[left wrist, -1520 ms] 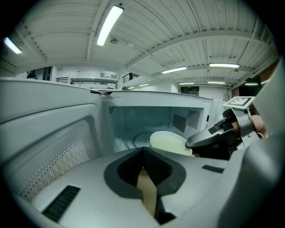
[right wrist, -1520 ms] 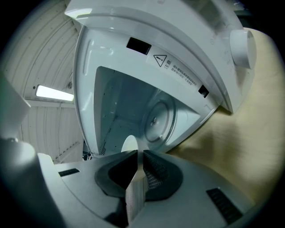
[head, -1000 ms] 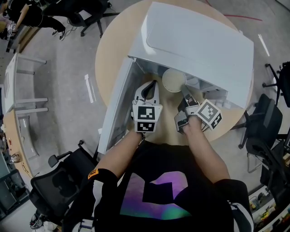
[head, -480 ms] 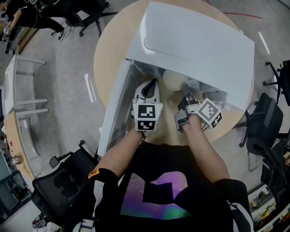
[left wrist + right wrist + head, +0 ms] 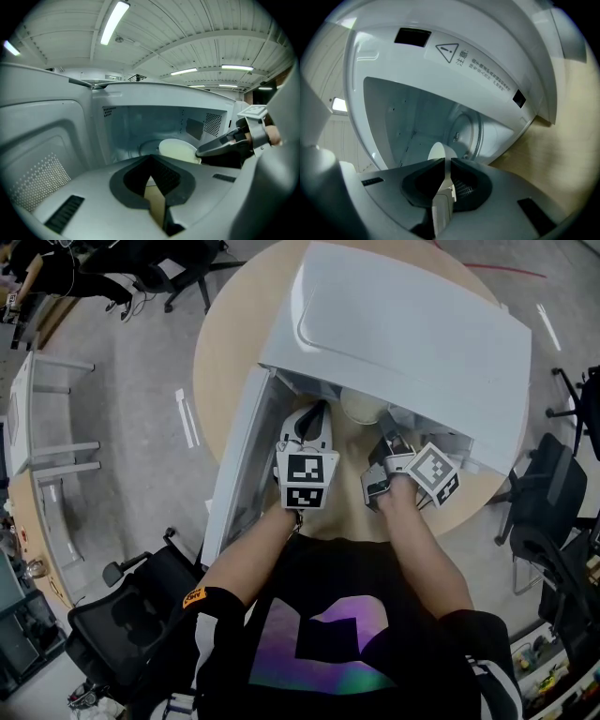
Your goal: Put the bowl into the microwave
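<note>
The right gripper (image 5: 387, 442) pinched the bowl (image 5: 364, 407) by its near rim. The bowl lay just beyond the jaws, apparently already partly inside the microwave (image 5: 412, 324), with the cavity straight ahead. The left gripper (image 5: 314, 415), closed and empty, hung just left.

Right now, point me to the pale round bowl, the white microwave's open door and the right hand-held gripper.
Pale round bowl (image 5: 177, 149), left gripper view, middle of its visible surface.
White microwave's open door (image 5: 44, 157), left gripper view, inner face.
Right hand-held gripper (image 5: 445, 163), right gripper view, between fingertips pinching the bowl's rim.
</note>
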`<state>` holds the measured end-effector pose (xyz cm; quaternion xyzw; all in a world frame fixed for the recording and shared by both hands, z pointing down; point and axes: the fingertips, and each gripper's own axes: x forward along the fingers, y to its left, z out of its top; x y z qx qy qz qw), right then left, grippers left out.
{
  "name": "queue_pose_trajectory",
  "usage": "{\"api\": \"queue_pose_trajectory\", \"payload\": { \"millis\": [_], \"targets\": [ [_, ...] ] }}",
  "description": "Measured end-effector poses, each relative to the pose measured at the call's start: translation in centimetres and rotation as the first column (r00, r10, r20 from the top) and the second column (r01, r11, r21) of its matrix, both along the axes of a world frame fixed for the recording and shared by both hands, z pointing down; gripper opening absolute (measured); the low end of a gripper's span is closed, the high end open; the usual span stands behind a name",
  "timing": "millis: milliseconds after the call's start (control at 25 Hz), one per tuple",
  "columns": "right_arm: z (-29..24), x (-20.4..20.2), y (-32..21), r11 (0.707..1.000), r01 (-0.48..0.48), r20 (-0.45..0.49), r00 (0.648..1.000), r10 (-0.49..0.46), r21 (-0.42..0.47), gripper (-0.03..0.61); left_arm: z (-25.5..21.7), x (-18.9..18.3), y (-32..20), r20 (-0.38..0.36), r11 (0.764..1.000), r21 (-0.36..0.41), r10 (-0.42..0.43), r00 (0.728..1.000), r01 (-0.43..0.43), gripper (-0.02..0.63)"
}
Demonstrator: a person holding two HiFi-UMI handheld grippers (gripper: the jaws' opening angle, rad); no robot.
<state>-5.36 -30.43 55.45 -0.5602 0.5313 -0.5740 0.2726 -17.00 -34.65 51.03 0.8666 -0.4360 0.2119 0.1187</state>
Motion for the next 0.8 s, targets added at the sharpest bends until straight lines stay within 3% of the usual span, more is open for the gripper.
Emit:
{"api": "queue_pose_trajectory", "payload": {
  "millis": [800],
  "targets": [
    [1.4,1.2,-1.8,0.997,-0.079,0.007,0.997,0.079,-0.003,0.051,1.3,0.6,-1.0,0.01,1.0,-0.024,0.016,1.0,-0.016,0.046]
  ]
}}
